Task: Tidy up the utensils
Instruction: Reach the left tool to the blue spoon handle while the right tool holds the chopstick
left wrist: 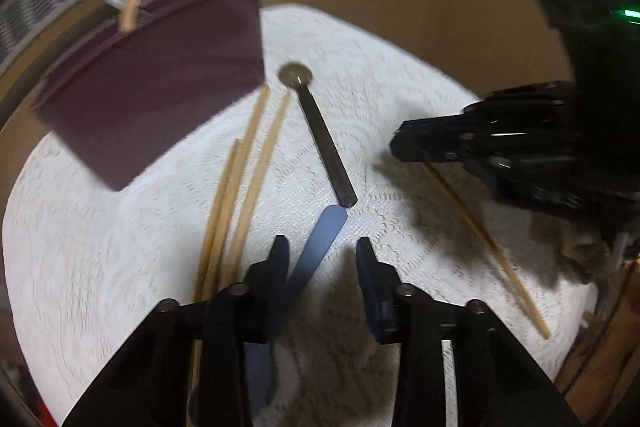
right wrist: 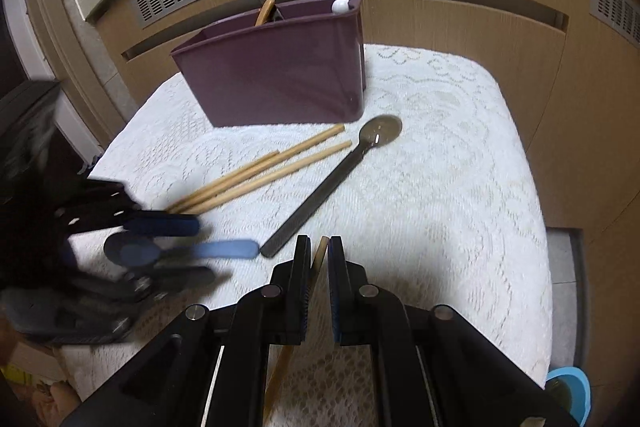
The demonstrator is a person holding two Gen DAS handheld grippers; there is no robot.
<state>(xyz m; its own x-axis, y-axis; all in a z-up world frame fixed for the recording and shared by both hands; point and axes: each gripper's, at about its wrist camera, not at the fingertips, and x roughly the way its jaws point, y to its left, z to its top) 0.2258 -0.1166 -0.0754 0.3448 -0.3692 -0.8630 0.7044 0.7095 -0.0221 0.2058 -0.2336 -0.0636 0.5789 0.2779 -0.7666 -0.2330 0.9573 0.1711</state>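
Here, a slim chopstick (right wrist: 320, 254) — pale wood

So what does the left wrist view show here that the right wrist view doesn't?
Only the left wrist view shows the single chopstick at full length, running under the right gripper. Only the right wrist view shows that gripper's fingers closed around this chopstick, the blue spoon's bowl, and the holder's open compartments. Both show the open left gripper over the blue spoon, the dark spoon, three chopsticks and the white cloth.
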